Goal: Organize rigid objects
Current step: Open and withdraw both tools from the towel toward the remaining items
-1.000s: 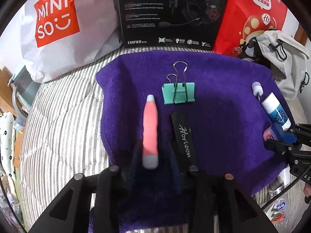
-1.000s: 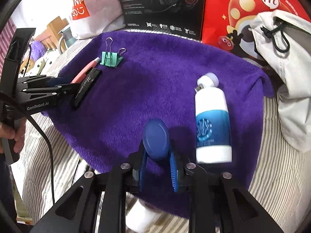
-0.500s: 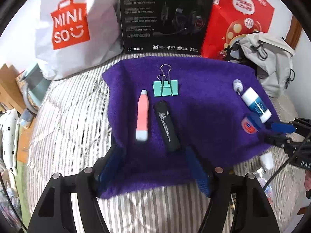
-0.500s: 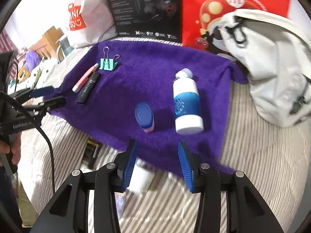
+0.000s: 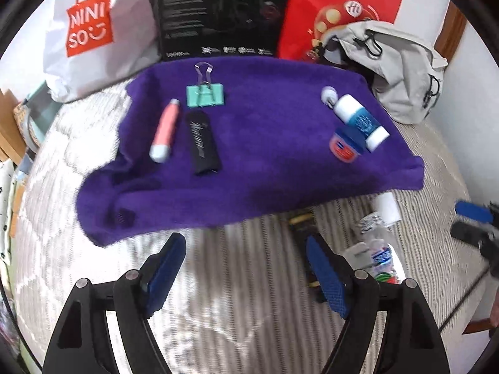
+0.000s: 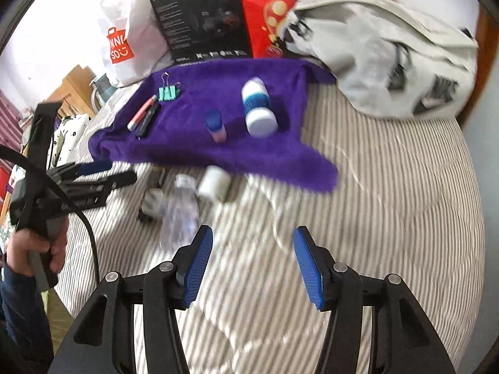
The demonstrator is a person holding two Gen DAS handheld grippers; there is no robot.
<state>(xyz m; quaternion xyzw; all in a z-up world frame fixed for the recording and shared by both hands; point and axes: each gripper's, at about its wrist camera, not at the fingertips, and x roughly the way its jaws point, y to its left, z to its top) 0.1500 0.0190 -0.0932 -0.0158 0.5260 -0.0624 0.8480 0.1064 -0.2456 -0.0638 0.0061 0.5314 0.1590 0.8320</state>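
A purple towel [image 5: 265, 162] [image 6: 218, 143] lies on the striped bed. On it rest a pink pen [image 5: 165, 131] [image 6: 142, 112], a black case [image 5: 202, 143] [image 6: 148, 120], a green binder clip [image 5: 205, 95] [image 6: 169, 93], a white-and-blue bottle [image 5: 358, 118] [image 6: 257, 107] and a small blue-capped jar [image 5: 346, 146] [image 6: 215, 124]. Off the towel lie a white roll [image 5: 388, 207] [image 6: 214, 183], a clear plastic bottle [image 6: 182, 215] and a dark flat item [image 5: 301, 221]. My left gripper [image 5: 246, 268] [image 6: 103, 173] and right gripper [image 6: 252, 261] [image 5: 471, 221] hang open and empty over the bedding.
A white shopping bag [image 5: 90, 28], a black headset box [image 5: 218, 12] and a red bag [image 5: 340, 9] stand behind the towel. A grey backpack [image 6: 389, 53] lies at the right. A hand [image 6: 28, 249] holds the left gripper's handle. Wooden furniture [image 6: 75, 84] sits left of the bed.
Both grippers opened and drew back off the towel toward the bed's near side. The pink pen and the blue-capped jar were let go and now lie on the towel.
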